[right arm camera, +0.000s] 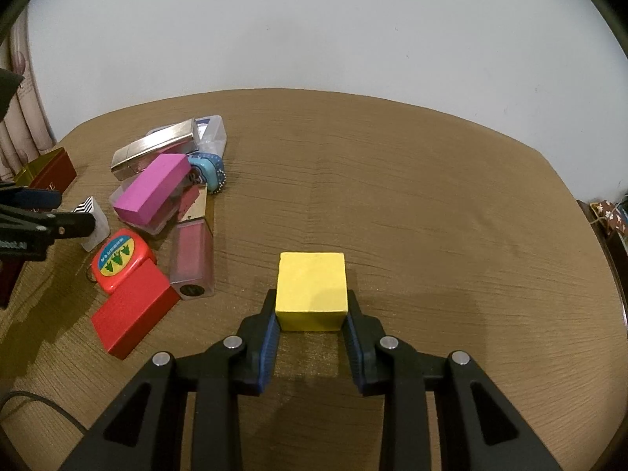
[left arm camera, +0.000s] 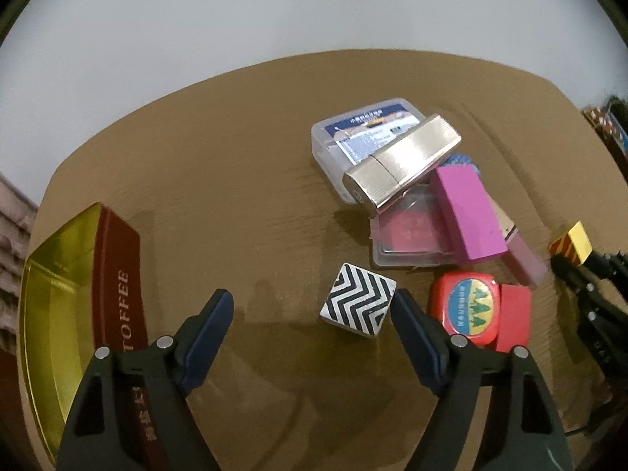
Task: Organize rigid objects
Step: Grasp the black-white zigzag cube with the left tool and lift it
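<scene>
The right claw (right arm camera: 312, 324) grips a yellow block (right arm camera: 312, 290); the left claw (left arm camera: 314, 310) hangs open near a striped cube (left arm camera: 358, 299). The tin (left arm camera: 59, 274) at the tabletop's left edge looks empty, the pile mostly unsorted.

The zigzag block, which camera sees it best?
The left wrist view: the zigzag block lies whole, its striped top facing the camera. In the right wrist view it is small at the left edge, partly hidden by the left tongs.

Both tools share one build: the left gripper (left arm camera: 310, 306) and the right gripper (right arm camera: 312, 320) have black plastic scissor-like arms with triangular cut-outs. Round silver rivets mark the joints. Ribbed dark-blue pads (right arm camera: 267, 349) line the inner faces of the fingers.
</scene>
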